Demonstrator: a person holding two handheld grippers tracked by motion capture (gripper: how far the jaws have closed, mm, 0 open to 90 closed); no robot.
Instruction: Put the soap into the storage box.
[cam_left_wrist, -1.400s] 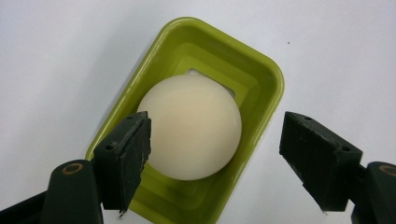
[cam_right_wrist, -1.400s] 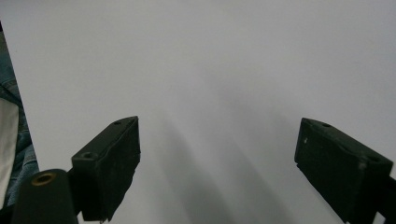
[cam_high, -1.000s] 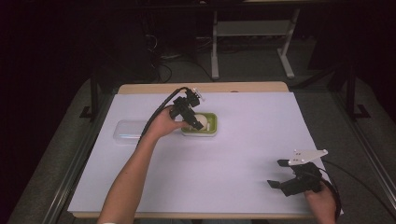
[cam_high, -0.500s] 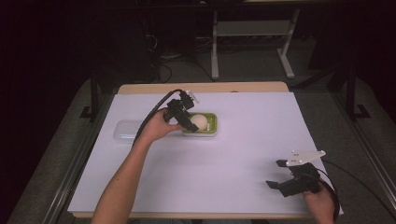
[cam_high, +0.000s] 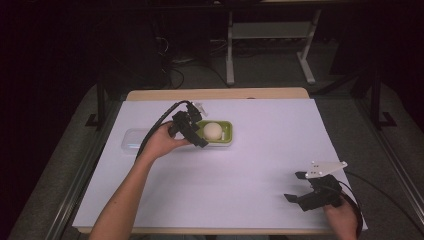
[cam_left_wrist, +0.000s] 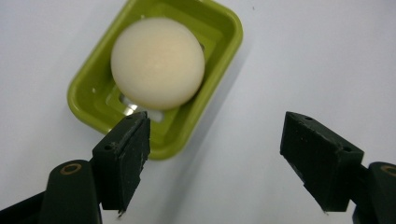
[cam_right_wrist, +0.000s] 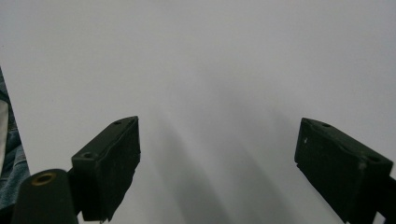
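— What stands in the way near the left gripper (cam_high: 192, 131)?

— The green tray (cam_left_wrist: 88, 91) with the pale ball (cam_left_wrist: 158, 63) in it. In the left gripper view one jaw overlaps the tray's near rim; the other has bare white table (cam_high: 260, 165) beneath it. The jaws are wide apart with nothing between them.

— Anything to its left?

— A clear lid or container (cam_high: 131, 141) lies just beside the tray, partly behind the hand; whether they touch is hard to tell.

— And the right gripper (cam_high: 300, 187)?

— Open jaws over bare table near the front right corner, well apart from the tray. The middle and right of the table between them lie open.
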